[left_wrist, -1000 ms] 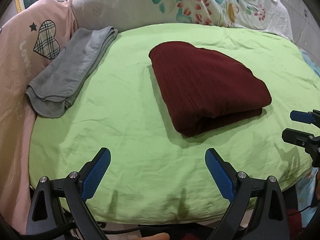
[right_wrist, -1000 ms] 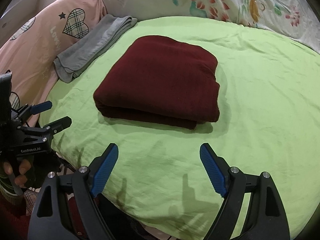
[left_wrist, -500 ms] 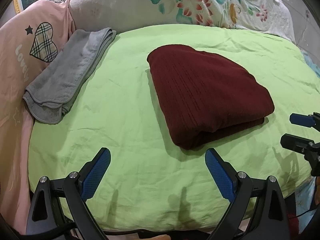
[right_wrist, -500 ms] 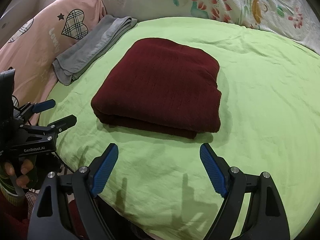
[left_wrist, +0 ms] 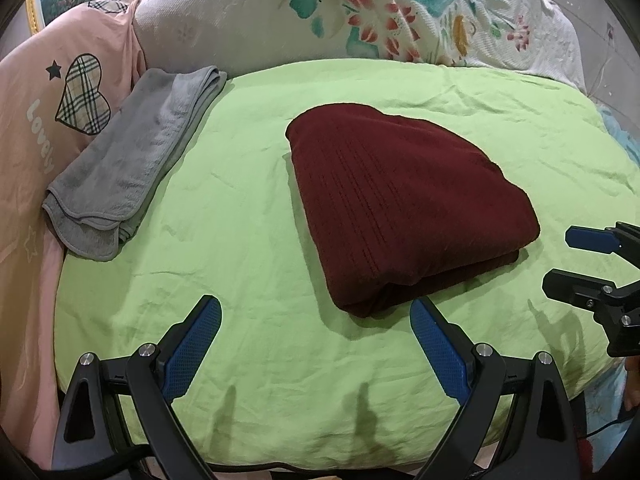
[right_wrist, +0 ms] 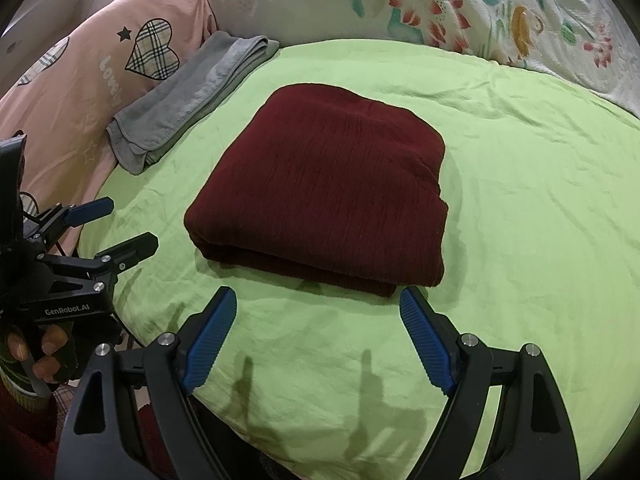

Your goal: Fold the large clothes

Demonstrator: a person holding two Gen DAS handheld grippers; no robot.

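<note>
The dark red cloth (right_wrist: 320,184) lies folded into a thick square in the middle of the green sheet (right_wrist: 520,200). A grey towel (left_wrist: 128,160) lies folded well off to its left, half on a pink blanket (left_wrist: 24,160) with a checked heart. A flowery pillow (left_wrist: 360,12) sits behind. The left gripper (left_wrist: 316,344) and right gripper (right_wrist: 318,336) both hang wide apart, holding nothing, just short of the cloth's near edge. A hand (right_wrist: 40,352), partly hidden, seems to hold the left tool.
</note>
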